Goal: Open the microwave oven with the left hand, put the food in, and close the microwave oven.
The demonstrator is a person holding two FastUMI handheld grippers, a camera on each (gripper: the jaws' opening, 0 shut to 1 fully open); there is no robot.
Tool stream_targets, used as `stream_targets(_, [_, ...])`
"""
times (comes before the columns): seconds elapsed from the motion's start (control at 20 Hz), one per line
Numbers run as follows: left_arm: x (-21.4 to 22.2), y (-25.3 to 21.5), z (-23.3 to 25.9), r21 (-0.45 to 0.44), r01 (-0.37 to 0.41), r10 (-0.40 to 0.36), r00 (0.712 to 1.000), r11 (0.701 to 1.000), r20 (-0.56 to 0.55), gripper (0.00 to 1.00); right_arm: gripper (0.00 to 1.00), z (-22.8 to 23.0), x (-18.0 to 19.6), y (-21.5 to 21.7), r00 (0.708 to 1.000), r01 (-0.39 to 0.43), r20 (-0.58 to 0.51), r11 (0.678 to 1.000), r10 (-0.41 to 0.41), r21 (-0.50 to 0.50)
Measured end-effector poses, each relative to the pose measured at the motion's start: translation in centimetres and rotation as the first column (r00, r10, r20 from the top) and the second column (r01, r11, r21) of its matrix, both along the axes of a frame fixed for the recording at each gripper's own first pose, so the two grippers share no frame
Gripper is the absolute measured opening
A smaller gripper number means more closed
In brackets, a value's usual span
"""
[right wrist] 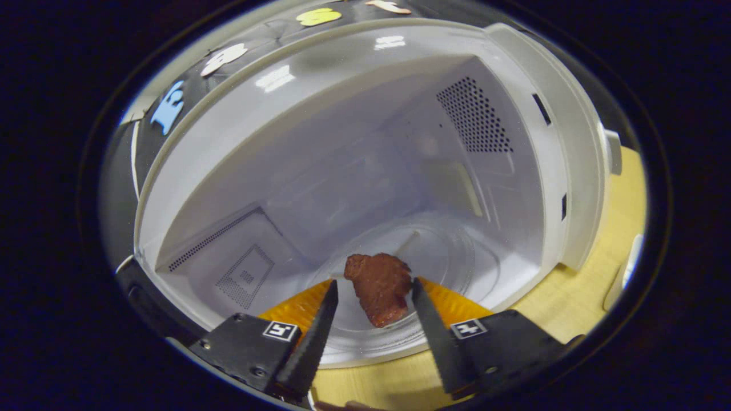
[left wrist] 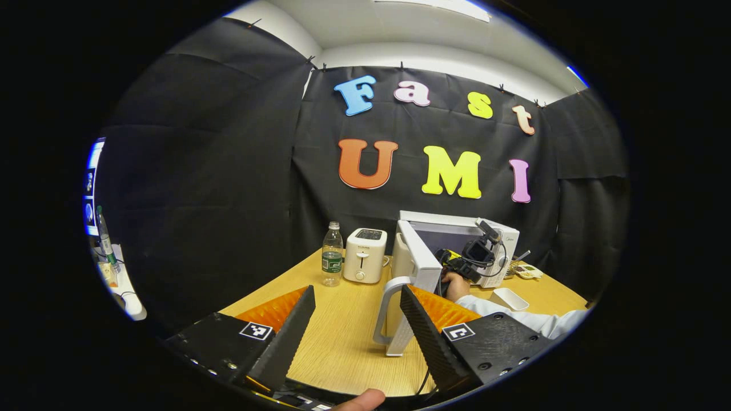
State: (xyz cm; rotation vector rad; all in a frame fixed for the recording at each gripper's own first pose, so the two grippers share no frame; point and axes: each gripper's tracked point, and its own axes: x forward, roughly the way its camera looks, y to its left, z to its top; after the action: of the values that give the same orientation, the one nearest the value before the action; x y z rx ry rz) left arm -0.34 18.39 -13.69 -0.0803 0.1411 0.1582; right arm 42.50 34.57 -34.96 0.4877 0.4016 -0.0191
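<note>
While the microwave oven (left wrist: 457,242) stands at the far side of the wooden counter (left wrist: 342,337) with its door (left wrist: 414,268) swung open toward the camera, the left gripper (left wrist: 357,299) hangs above the counter with its jaws spread wide and nothing between them. In the left gripper view, the door's pale handle (left wrist: 388,308) sits just beyond the fingers, at about 1 o'clock from the gap, close to the right finger; contact cannot be made out. At 11 o'clock from the door stand a white toaster (left wrist: 365,255) and, just beside it at its 9 o'clock, a clear water bottle (left wrist: 332,254). At the oven's mouth a hand (left wrist: 455,283) with a light sleeve (left wrist: 531,319) holds the right gripper (left wrist: 468,257), which reaches toward the oven opening. A small white tray (left wrist: 509,298) lies on the counter at 4 o'clock from the oven, near the sleeve. In the right gripper view, the right gripper (right wrist: 374,294) points into the oven cavity (right wrist: 354,171), above the glass turntable (right wrist: 451,257). A brown chunk of food (right wrist: 380,285) sits between the jaws, over the near part of the turntable. The jaws stand at a middling width, and the food appears to touch the right finger, with a small gap toward the left one, so a firm hold by both cannot be told. Perforated vents show on the cavity walls at 1 o'clock and 8 o'clock.
</note>
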Motion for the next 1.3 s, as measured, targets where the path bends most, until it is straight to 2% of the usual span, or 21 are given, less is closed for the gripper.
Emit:
stream_targets(0.05, [0.1,0.3,0.0,0.002,-0.003,0.003,1.000,1.000,0.000,0.92,0.92,0.5,-0.3,-0.2,1.000,-0.004,0.012,0.999,0.004,-0.042])
stream_targets(0.1, [0.1,0.6,-0.2,0.001,-0.004,0.004,1.000,1.000,0.003,0.92,1.00,0.7,-0.6,-0.3,1.000,-0.013,0.017,0.995,0.015,-0.100])
stream_targets(0.15, [0.2,0.9,-0.3,-0.004,-0.002,0.002,1.000,1.000,0.009,0.92,0.91,1.1,-1.0,-0.3,0.999,-0.024,0.026,0.989,0.028,-0.146])
stream_targets(0.2, [0.5,1.0,-0.5,-0.013,0.008,-0.008,1.000,1.000,0.011,0.92,1.00,1.8,-1.7,0.0,0.998,-0.052,0.032,0.984,0.059,-0.169])
stream_targets(0.3, [0.9,1.5,-1.0,-0.032,0.029,-0.029,1.000,0.999,0.008,0.92,0.91,3.9,-3.5,0.6,0.991,-0.101,0.072,0.978,0.116,-0.181])
stream_targets(0.35, [1.1,1.9,-1.6,-0.039,0.034,-0.034,0.999,0.999,-0.001,0.92,1.00,5.0,-4.5,0.2,0.989,-0.105,0.084,0.974,0.124,-0.202])
stream_targets(0.4, [1.3,2.4,-2.0,-0.042,0.039,-0.039,0.999,0.998,-0.008,0.92,0.89,6.3,-5.5,-0.1,0.985,-0.115,0.106,0.970,0.140,-0.214])
stream_targets(0.45, [1.8,2.8,-2.3,-0.044,0.035,-0.035,0.999,0.998,-0.005,0.92,1.00,7.7,-6.5,-0.2,0.979,-0.127,0.126,0.966,0.159,-0.227])
stream_targets(0.6, [2.4,3.5,-2.9,-0.044,0.050,-0.050,0.999,0.998,0.011,0.92,0.89,11.5,-9.9,-2.1,0.965,-0.137,0.181,0.952,0.191,-0.275])
stream_targets(0.65, [2.7,3.6,-3.2,-0.047,0.059,-0.058,0.998,0.997,0.013,0.92,0.90,12.7,-11.1,-3.1,0.963,-0.128,0.193,0.947,0.190,-0.294])
stream_targets(0.7, [3.1,3.5,-3.7,-0.042,0.066,-0.066,0.998,0.997,0.006,0.92,1.00,13.9,-12.4,-4.2,0.959,-0.116,0.214,0.946,0.186,-0.304])
stream_targets(0.75, [3.5,3.9,-3.7,-0.029,0.064,-0.063,0.998,0.998,0.018,0.92,1.00,15.1,-13.9,-5.1,0.956,-0.110,0.227,0.944,0.186,-0.310])
stream_targets(0.8, [3.9,4.2,-4.0,-0.020,0.061,-0.061,0.998,0.998,0.017,0.81,0.90,16.2,-15.6,-6.0,0.952,-0.116,0.234,0.941,0.196,-0.319])
stream_targets(0.85, [4.5,4.1,-4.3,-0.014,0.072,-0.071,0.997,0.997,0.018,0.81,1.00,17.6,-17.3,-6.8,0.949,-0.116,0.243,0.937,0.202,-0.329])
stream_targets(0.9, [4.8,3.7,-4.5,-0.005,0.091,-0.091,0.996,0.996,0.021,0.92,1.00,18.6,-19.2,-7.6,0.944,-0.124,0.247,0.930,0.217,-0.345])
stream_targets(1.0, [5.5,4.1,-4.7,0.025,0.079,-0.080,0.996,0.997,0.026,0.88,1.00,20.9,-23.2,-9.6,0.936,-0.118,0.265,0.914,0.233,-0.389])
stream_targets(1.05, [5.8,4.0,-4.5,0.039,0.089,-0.091,0.995,0.995,0.037,0.72,1.00,22.0,-25.1,-10.5,0.931,-0.120,0.272,0.909,0.242,-0.399])
stream_targets(1.1, [6.0,3.6,-4.7,0.042,0.112,-0.113,0.993,0.993,0.033,0.70,1.00,22.9,-27.0,-11.3,0.928,-0.118,0.284,0.912,0.243,-0.393])
stream_targets(1.15, [6.1,3.1,-4.8,0.051,0.130,-0.131,0.991,0.990,0.028,0.53,0.90,23.6,-28.7,-12.1,0.924,-0.130,0.288,0.914,0.253,-0.385])
stream_targets(1.25, [6.3,2.9,-4.6,0.080,0.133,-0.136,0.990,0.988,0.033,0.18,0.90,24.7,-31.7,-13.9,0.924,-0.148,0.281,0.920,0.260,-0.364])
stream_targets(1.3, [6.5,3.1,-4.4,0.101,0.129,-0.133,0.990,0.987,0.036,0.15,0.90,25.2,-32.9,-14.9,0.926,-0.152,0.276,0.922,0.259,-0.357])
